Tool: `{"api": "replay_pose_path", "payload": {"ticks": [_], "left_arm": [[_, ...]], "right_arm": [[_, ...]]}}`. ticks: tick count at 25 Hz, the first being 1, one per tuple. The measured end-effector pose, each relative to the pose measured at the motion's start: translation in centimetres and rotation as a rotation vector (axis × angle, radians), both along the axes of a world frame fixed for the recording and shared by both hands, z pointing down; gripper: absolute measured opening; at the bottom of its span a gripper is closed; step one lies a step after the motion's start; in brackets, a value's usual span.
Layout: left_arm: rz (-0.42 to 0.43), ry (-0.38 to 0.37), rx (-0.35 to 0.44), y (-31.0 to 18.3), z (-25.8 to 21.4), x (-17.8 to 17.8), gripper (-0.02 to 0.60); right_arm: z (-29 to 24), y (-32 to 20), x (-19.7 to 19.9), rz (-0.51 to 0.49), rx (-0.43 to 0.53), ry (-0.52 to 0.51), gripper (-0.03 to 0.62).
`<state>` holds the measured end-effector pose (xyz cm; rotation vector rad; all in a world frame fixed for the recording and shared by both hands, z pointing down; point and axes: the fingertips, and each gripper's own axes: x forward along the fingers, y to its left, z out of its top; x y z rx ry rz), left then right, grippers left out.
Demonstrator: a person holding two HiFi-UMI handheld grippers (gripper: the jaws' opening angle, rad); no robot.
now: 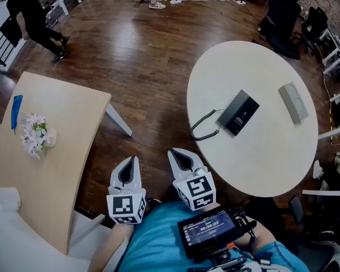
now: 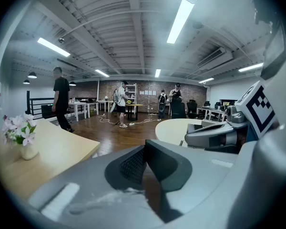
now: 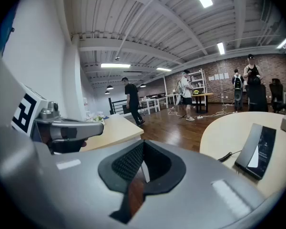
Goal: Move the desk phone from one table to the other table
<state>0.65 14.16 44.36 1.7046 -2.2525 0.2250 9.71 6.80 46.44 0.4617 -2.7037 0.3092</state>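
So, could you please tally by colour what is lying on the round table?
Black: 1, the phone
Grey: 1, a box
Total: 2

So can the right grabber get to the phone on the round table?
Probably yes. The desk phone lies in the open on the round table, with nothing between it and the right gripper. Its jaws are shut, so they must open first.
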Motion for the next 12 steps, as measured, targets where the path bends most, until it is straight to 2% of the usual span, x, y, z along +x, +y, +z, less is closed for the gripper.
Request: {"api": "replay_pose_path", "payload": {"ticks": [7, 12], "left_arm": [[-0.007, 0.024, 0.0, 5.3, 0.7, 0.6, 0.014], [0.017, 0.045, 0.007, 6.5, 1.0, 1.4, 0.014]], "right_arm": [[0.3, 5.1, 0.3, -0.004, 0.008, 0.015, -0.008], [0.1, 6.4, 1.5, 0.035, 0.024, 0.019, -0.008]]}}
